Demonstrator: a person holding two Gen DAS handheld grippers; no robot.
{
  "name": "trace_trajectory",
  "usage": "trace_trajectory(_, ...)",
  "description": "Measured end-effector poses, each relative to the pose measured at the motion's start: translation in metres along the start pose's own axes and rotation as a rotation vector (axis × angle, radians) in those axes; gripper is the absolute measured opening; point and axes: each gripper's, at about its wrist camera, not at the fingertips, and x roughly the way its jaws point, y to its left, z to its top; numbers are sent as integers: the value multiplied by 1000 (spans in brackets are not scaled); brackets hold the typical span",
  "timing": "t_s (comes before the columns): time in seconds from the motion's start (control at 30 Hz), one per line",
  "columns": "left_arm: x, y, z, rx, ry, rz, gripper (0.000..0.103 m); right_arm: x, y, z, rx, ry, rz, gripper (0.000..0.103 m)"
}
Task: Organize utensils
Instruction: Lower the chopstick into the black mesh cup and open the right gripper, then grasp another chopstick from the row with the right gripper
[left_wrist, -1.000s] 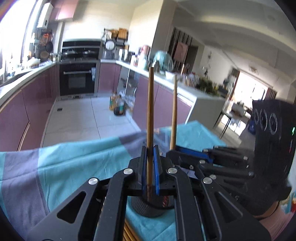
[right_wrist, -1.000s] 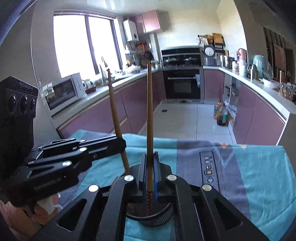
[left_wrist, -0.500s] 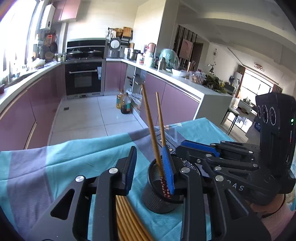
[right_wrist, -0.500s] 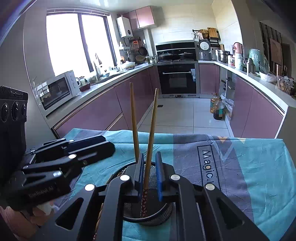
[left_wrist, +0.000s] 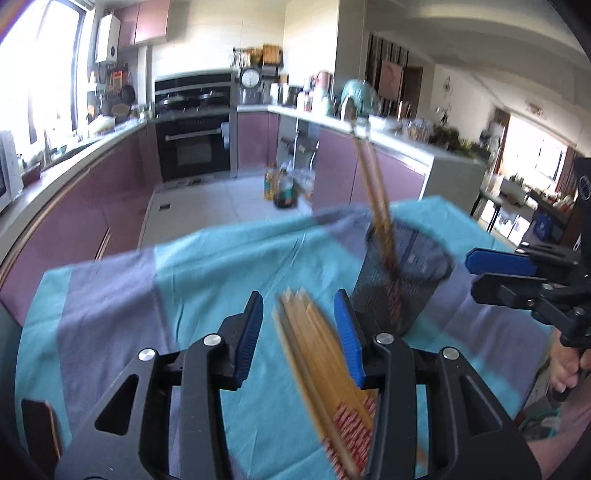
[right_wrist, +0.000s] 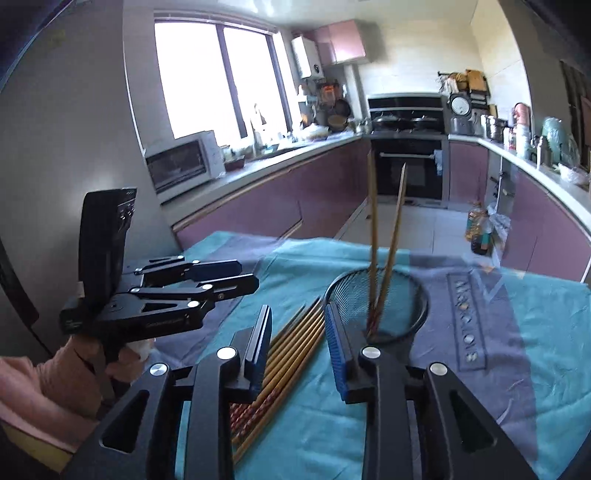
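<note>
Landmark = mesh cup (right_wrist: 376, 306), black wire, upright on the cloth-covered counter (right_wrist: 517, 369).

Nearest the cams: both tools w/ blue pads spread, jaws opening, nothing pinched. Left tool (left_wrist: 299, 332) straddles the far ends of the loose chopstick bundle (left_wrist: 325, 369), which lies flat on the cloth just beside the cup, on its near-left side in the left wrist view; pads aren't touching the sticks. Right tool (right_wrist: 297, 343) hovers over the same bundle (right_wrist: 291, 347), also w/o contact; its right pad sits in front of the cup's rim, so whether they touch I can't tell.

Next out: the cup itself. Two chopsticks (right_wrist: 384, 251) stand in it, leaning apart in a shallow V, tips down, free of both tools. Left view is motion-blurred, so the exact count in the bundle is unclear; looks like approx 8, maybe more.

Farther: cloth runs to the counter's far edge, then kitchen floor, oven, cabinets. None of it matters to the job.

Progress, my read: early. Two sticks are in the cup, most still on the cloth. Left to do: grab the next ones from the bundle, carry them over the cup rim, drop tips-down, repeat till the cloth is bare. Both tools look placed for the next pick.
</note>
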Motion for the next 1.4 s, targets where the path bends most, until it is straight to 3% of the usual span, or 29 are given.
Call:
trace_trajectory(0.2,13,18,-45,-32,112,-4,39,45,0,-27,66,151,6,28)
trace_trajectory(0.33,25,13,-59,-47,151,-7,38,63,-1,-39,107,199,1,28)
trace_trajectory(1.2,56,1,-74,-26,227,-17,32,93,16,-46,63,272,-99,27)
trace_trajectory(1.4,57,0,-73,-11,235,-12,27,91,16,-44,37,284,-139,25)
